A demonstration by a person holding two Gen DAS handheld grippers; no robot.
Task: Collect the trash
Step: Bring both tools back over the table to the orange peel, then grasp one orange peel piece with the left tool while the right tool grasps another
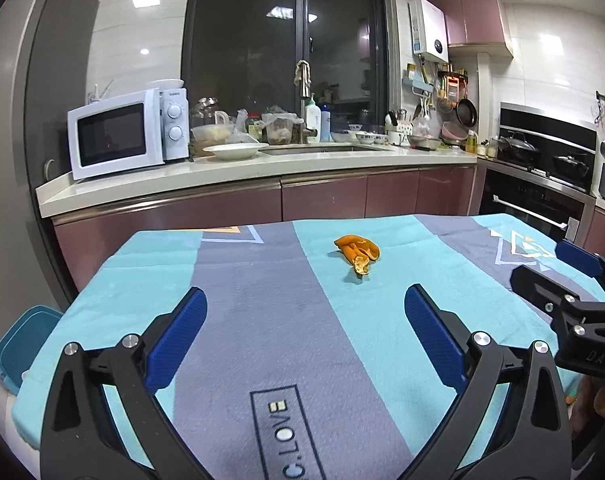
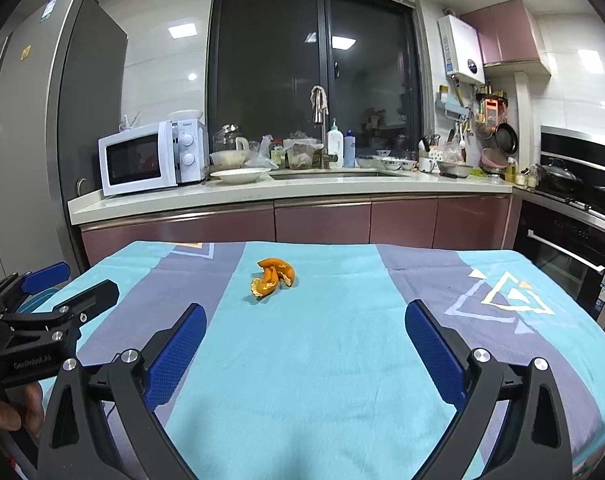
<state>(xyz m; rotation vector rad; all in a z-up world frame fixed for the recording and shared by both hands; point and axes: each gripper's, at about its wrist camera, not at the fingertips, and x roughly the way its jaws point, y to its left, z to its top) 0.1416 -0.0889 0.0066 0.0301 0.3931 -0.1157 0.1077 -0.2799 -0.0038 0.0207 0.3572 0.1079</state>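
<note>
The peel (image 1: 357,255), a curled strip of orange rind, lies on a turquoise stripe of the cloth (image 1: 262,320) toward the far middle of the surface, touched by nothing. In the left view its long axis runs from far-left to near-right, the narrow curled tip nearest the camera. The right view (image 2: 273,277) shows it from the other side: the loose curl sits low at the left and the arched part rises to the right.

The left tongs (image 1: 305,322) are spread wide and empty, the peel ahead and slightly right of their gap. The right tongs (image 2: 305,334) are also wide and empty, the peel ahead and left of centre.

Only the left view shows a blue bin (image 1: 20,346) below the surface's left edge and the printed lettering on the cloth. Only the right view shows the fridge (image 2: 34,140) and the person's left hand (image 2: 12,410) on the grip.
</note>
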